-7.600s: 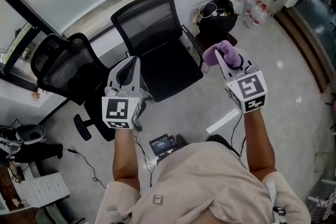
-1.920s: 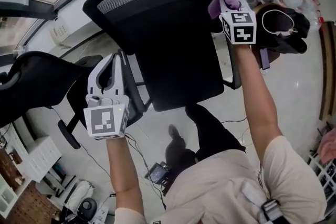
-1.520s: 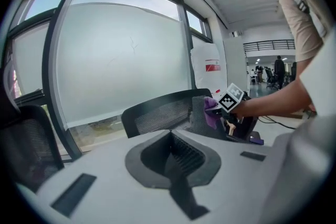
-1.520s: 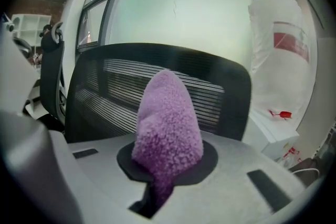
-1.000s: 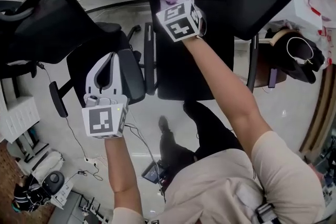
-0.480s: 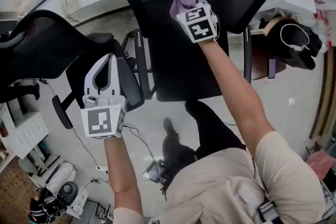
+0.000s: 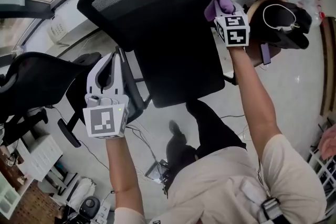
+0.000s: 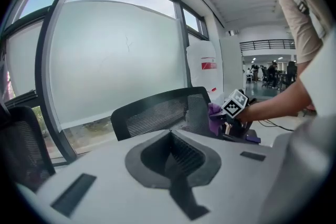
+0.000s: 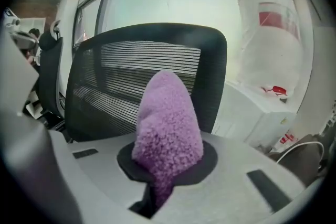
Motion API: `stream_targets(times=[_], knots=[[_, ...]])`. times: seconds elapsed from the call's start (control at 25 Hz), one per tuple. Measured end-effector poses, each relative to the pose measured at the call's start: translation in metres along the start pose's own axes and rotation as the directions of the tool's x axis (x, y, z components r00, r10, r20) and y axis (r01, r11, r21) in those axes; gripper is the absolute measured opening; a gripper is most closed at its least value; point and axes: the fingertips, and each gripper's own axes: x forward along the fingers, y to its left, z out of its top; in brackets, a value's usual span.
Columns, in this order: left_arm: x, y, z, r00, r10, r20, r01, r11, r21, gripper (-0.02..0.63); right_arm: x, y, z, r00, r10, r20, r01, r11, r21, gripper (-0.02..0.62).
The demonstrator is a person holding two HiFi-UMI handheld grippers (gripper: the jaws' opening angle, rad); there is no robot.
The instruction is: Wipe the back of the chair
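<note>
**Head view.** A black mesh-backed office chair back fills the upper centre of the frame, with its seat below it. The right gripper is recorded at the upper right, at the right-hand edge of the chair back. It is clamped on a fluffy purple wiping cloth. The left gripper is held at the centre left, beside the seat and apart from the chair back. A second black chair is noted at the left edge.

**Left gripper view.** The jaws are seen drawn together with nothing between them. The chair back stands at the centre. The purple cloth is seen against its right side.

**Right gripper view.** The jaws are closed on the cloth, which rises in a rounded tuft at the centre. Behind it lies the mesh, close to the right frame of the chair back. Actual contact between cloth and mesh cannot be confirmed. A white cabinet is noted at the right.

**Step in hand (judged).** The wiping pass is taken to be under way, at the right edge of the chair back.

**Next move (judged).** The cloth would need to be kept pressed to the mesh and drawn across toward the left of the frame. The grip on the cloth is to be held firm.
</note>
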Motion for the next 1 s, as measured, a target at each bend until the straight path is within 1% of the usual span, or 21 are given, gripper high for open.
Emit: stream_targets(times=[0.08, 0.2, 0.28, 0.4, 0.48, 0.52, 0.64, 0.72, 0.84, 0.88, 0.92, 1.0], knots=[[0.001, -0.004, -0.006, 0.999, 0.002, -0.034, -0.002, 1.0, 0.005, 0.006, 0.001, 0.001, -0.001, 1.0, -0.009, -0.002, 0.009, 1.0, 0.011, 0.018], [-0.003, 0.003, -0.009, 0.998, 0.041, -0.043, -0.042, 0.999, -0.01, 0.006, 0.006, 0.008, 0.001, 1.0, -0.014, -0.005, 0.014, 1.0, 0.016, 0.018], [-0.011, 0.01, -0.014, 0.997, 0.061, -0.045, -0.063, 0.998, -0.024, 0.006, 0.01, 0.023, 0.004, 1.0, 0.008, -0.008, -0.008, 1.0, -0.004, 0.018], [-0.029, 0.022, -0.031, 0.995, 0.079, -0.065, -0.081, 0.996, -0.038, 0.006, 0.023, 0.059, 0.014, 0.998, 0.057, -0.011, -0.058, 0.998, -0.031, 0.018], [-0.044, 0.03, -0.046, 0.994, 0.079, -0.076, -0.082, 0.996, -0.044, 0.006, 0.034, 0.093, 0.024, 0.997, 0.082, -0.003, -0.083, 0.996, -0.039, 0.018], [-0.052, 0.036, -0.051, 0.992, 0.093, -0.081, -0.098, 0.994, -0.052, 0.006, 0.039, 0.114, 0.029, 0.995, 0.1, 0.004, -0.099, 0.994, -0.045, 0.017], [-0.078, 0.055, -0.062, 0.978, 0.182, -0.098, -0.19, 0.978, -0.09, 0.006, 0.05, 0.19, 0.048, 0.981, 0.192, 0.026, -0.19, 0.98, -0.064, 0.017], [-0.095, 0.064, -0.07, 0.969, 0.218, -0.112, -0.23, 0.968, -0.102, 0.006, 0.052, 0.248, 0.063, 0.961, 0.274, 0.036, -0.27, 0.959, -0.081, 0.017], [-0.117, 0.072, -0.078, 0.963, 0.247, -0.105, -0.258, 0.96, -0.108, 0.006, 0.051, 0.33, 0.08, 0.917, 0.398, 0.021, -0.392, 0.911, -0.131, 0.018], [-0.124, 0.074, -0.08, 0.963, 0.252, -0.095, -0.261, 0.959, -0.107, 0.006, 0.051, 0.345, 0.083, 0.909, 0.417, 0.013, -0.411, 0.901, -0.141, 0.018], [-0.13, 0.075, -0.082, 0.961, 0.26, -0.093, -0.269, 0.957, -0.108, 0.006, 0.052, 0.352, 0.084, 0.907, 0.422, 0.008, -0.417, 0.898, -0.141, 0.017], [-0.144, 0.079, -0.083, 0.956, 0.277, -0.095, -0.286, 0.952, -0.109, 0.006, 0.05, 0.351, 0.084, 0.906, 0.423, 0.005, -0.419, 0.899, -0.13, 0.017]])
